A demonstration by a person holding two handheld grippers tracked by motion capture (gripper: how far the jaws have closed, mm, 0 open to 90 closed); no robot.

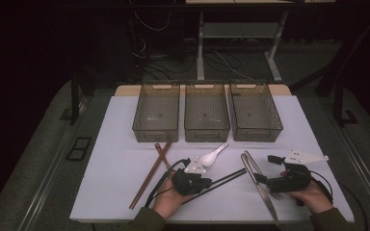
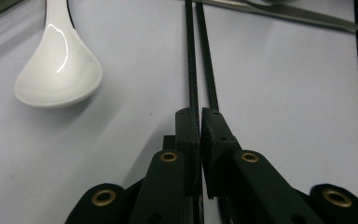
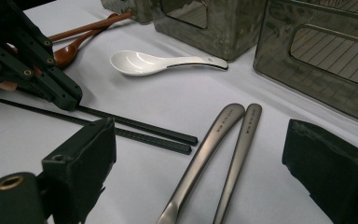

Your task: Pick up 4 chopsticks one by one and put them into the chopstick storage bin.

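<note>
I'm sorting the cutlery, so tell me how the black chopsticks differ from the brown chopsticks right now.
The black chopsticks are thin and matte black; the brown chopsticks are reddish-brown wood. The black pair is clamped in the left claw; the brown pair lies free on the white table. The black pair points toward the metal cutlery; the brown pair points toward the left bin. Both pairs lie side by side.

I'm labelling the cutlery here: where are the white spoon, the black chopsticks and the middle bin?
white spoon (image 2: 58, 70), left gripper view, bowl
black chopsticks (image 3: 140, 130), right gripper view, shafts
middle bin (image 1: 206, 133), high view, near wall

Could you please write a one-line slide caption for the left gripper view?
Left gripper shut on black chopsticks, white spoon lying beside.
</note>
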